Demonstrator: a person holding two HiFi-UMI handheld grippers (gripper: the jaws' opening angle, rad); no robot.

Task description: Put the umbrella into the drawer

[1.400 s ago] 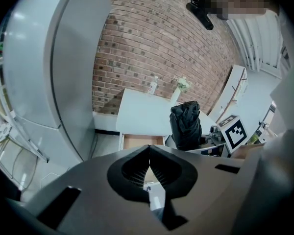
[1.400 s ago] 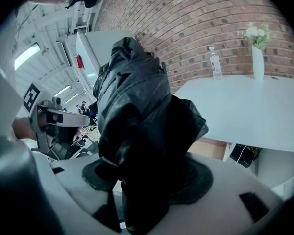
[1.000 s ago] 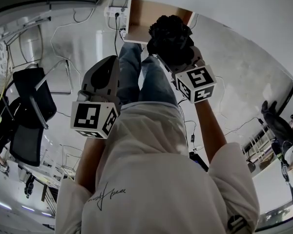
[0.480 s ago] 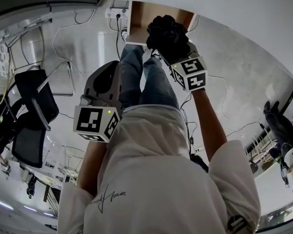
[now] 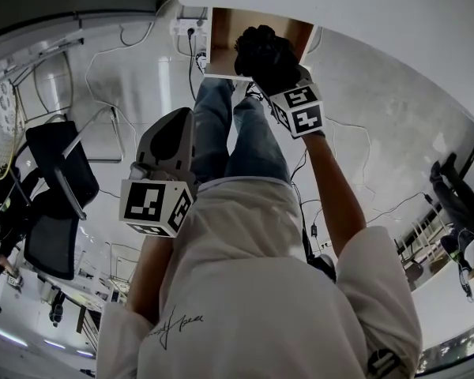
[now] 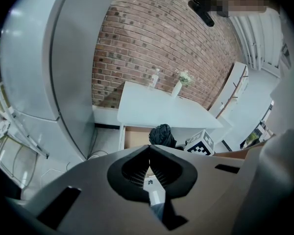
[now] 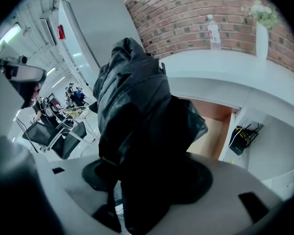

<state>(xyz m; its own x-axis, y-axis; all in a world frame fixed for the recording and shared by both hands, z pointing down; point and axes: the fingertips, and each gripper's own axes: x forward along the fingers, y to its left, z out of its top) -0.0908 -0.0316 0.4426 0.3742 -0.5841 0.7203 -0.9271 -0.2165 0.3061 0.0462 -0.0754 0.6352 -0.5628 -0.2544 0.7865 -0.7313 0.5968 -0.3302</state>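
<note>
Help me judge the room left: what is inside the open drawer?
Only bare wooden bottom shows in the drawer. The black umbrella covers the rest, so that part cannot be checked.

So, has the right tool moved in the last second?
Yes. The right tool carried the black folded fabric umbrella up the head view, further over the open wooden drawer.

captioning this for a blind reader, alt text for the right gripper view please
The right tool is shut on a folded black umbrella, held in front of an open wooden drawer under a white table by a brick wall.
</note>
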